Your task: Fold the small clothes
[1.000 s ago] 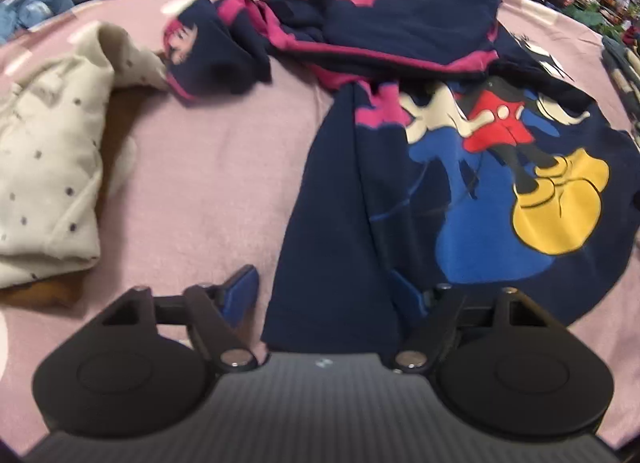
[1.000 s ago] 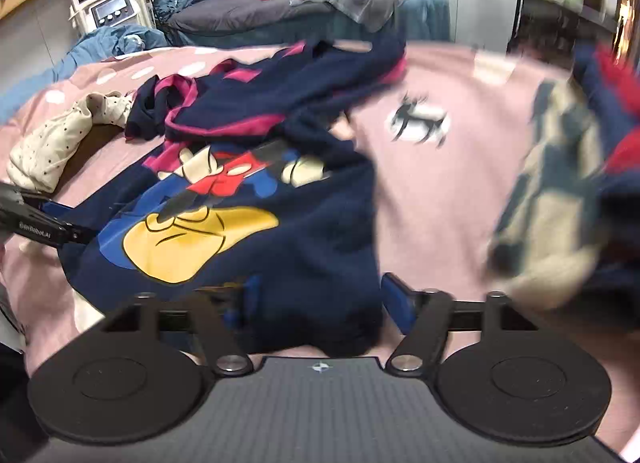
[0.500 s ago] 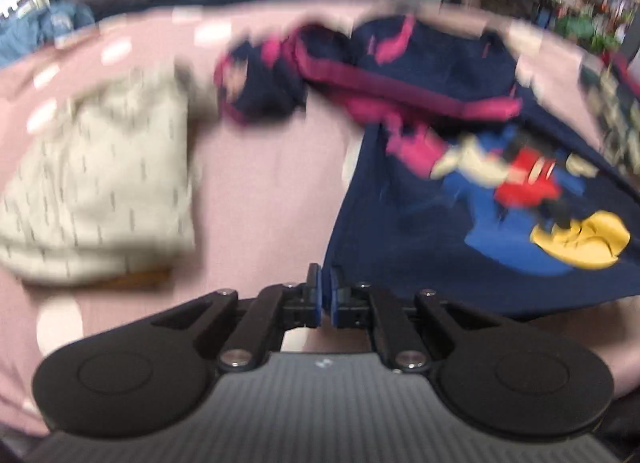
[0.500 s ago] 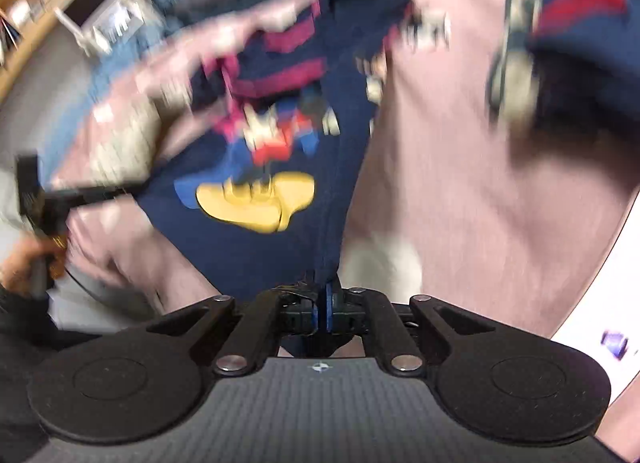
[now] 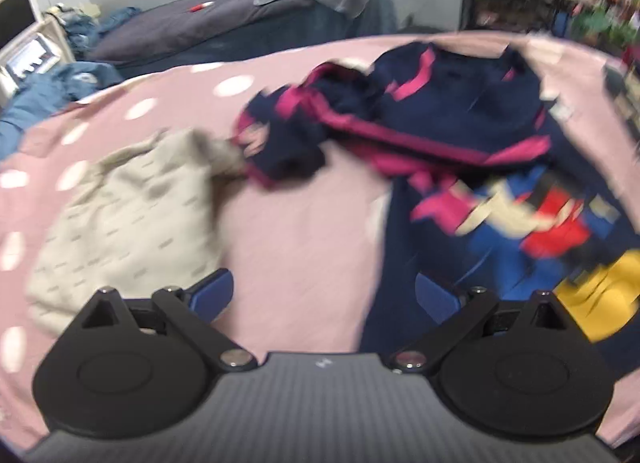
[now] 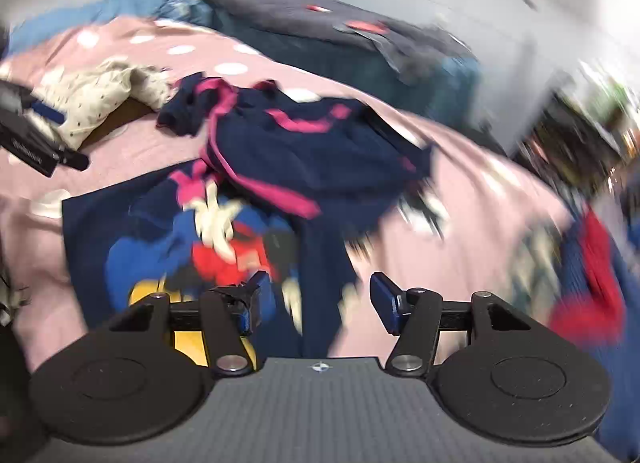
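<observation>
A navy cartoon-print sweatshirt (image 5: 492, 223) with pink trim lies crumpled on the pink bedspread (image 5: 304, 247); it also shows in the right wrist view (image 6: 288, 167). My left gripper (image 5: 324, 295) is open and empty, just left of the sweatshirt's lower left edge. My right gripper (image 6: 316, 297) is open and empty over the sweatshirt's lower right part. The left gripper also shows at the left edge of the right wrist view (image 6: 36, 139).
A cream dotted garment (image 5: 128, 215) lies left of the sweatshirt, seen too in the right wrist view (image 6: 92, 99). A navy and red garment (image 6: 592, 275) lies at the right. A dark bed (image 5: 224, 23) stands behind.
Both grippers, shut on the sweatshirt's hem half a second ago, have opened and let it go. The hem now lies flat and spread; both views have lifted and pulled back.
</observation>
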{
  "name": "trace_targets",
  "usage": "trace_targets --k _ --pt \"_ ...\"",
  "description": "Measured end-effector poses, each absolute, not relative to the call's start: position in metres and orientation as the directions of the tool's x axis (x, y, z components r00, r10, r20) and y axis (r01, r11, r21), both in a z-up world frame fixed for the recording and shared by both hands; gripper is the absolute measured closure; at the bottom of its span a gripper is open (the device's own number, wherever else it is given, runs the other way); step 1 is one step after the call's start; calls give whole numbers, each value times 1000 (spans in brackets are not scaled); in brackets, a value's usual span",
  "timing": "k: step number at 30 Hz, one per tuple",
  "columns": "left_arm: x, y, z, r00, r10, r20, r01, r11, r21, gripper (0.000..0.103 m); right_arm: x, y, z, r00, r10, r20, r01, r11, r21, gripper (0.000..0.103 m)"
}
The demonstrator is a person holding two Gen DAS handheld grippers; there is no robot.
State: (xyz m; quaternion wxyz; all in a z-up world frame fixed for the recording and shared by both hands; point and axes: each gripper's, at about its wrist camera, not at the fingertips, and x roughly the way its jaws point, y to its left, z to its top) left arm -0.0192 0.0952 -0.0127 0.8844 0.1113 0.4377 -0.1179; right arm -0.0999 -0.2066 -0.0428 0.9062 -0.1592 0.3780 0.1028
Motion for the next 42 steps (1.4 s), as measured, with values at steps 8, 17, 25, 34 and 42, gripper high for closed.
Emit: trace_targets --k 8,17,25,34,42 --pt "-3 46 -44 508 -250 -824 385 922 -42 4 -2 -150 -137 721 -123 -682 -444 674 -591 63" --pt "5 27 -61 475 -259 -841 426 904 -38 7 -28 -264 -79 690 -399 -604 -170 722 -670 93" --pt "25 19 -59 499 -249 -830 411 911 -26 7 -37 -301 -81 634 -405 -659 -121 789 -602 68" --pt "111 58 -34 609 -211 -765 320 947 -6 7 -60 -302 -47 736 -284 -614 -112 844 -525 25" --pt "227 52 -49 465 -238 -852 346 935 -73 7 -76 -319 -27 732 -218 -645 -65 921 -385 26"
